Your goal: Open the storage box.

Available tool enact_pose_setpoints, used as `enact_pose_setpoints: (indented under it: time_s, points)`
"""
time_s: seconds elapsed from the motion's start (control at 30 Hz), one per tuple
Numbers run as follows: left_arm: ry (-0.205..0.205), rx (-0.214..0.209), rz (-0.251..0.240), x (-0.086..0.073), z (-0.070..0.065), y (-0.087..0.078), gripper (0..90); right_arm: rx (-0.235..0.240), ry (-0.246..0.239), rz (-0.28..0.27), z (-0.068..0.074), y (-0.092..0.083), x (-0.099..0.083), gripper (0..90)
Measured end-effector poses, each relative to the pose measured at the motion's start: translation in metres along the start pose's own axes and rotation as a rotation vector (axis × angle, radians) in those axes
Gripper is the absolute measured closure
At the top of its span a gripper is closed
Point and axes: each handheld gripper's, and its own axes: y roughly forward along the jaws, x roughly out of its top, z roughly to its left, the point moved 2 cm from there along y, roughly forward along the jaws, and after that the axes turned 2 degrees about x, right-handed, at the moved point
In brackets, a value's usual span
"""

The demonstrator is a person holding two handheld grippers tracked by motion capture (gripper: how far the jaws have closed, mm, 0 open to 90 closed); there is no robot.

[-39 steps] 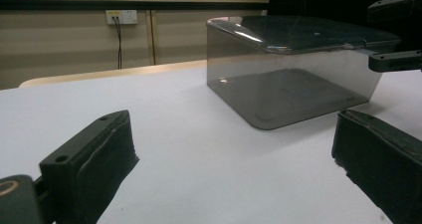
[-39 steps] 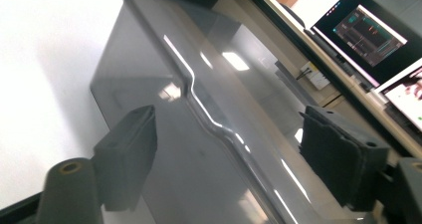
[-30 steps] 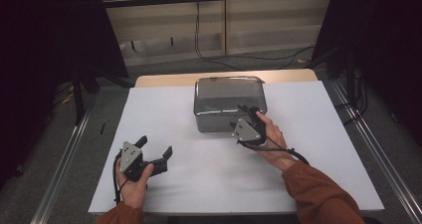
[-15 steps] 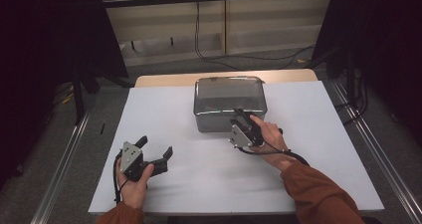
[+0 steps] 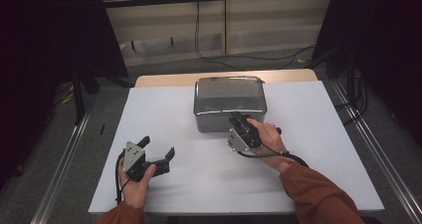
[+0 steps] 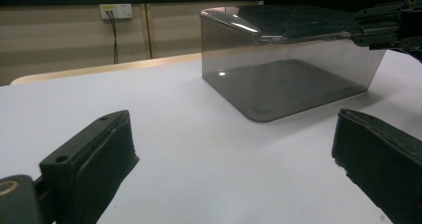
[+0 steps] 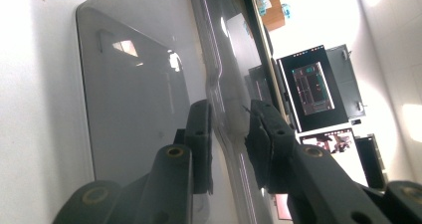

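One steel tray (image 5: 229, 92), two grippers: right gripper (image 5: 238, 122), left gripper (image 5: 158, 149).

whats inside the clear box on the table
Nothing shows inside the clear box: through its wall, just its bare floor. The right tool pinches the near rim and covers a small part of the interior.
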Motion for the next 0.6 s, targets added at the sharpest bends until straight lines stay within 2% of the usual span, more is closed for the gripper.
enact_pose_setpoints:
  time_s: [0.17, 0.3, 0.4, 0.47, 0.6]
  points:
    - [-0.013, -0.019, 0.018, -0.0006, 0.0013, 0.0019, 3.1, 0.003, 0.010, 0.001, -0.0006, -0.0004, 0.0003, 71.7]
    - [-0.026, -0.031, 0.013, 0.0005, 0.0032, 0.0021, 4.4, 0.004, 0.012, -0.003, -0.0026, -0.0008, 0.0005, 72.3]
    - [-0.054, -0.038, -0.006, 0.0023, 0.0059, 0.0010, 5.0, 0.002, 0.010, -0.003, -0.0025, -0.0009, 0.0004, 72.4]
    - [-0.053, -0.037, -0.005, 0.0026, 0.0073, 0.0008, 5.6, 0.001, 0.012, -0.005, -0.0029, -0.0010, 0.0005, 72.6]
    - [-0.049, -0.078, -0.009, 0.0046, 0.0060, 0.0023, 6.0, -0.004, 0.015, -0.007, -0.0038, -0.0015, 0.0007, 72.9]
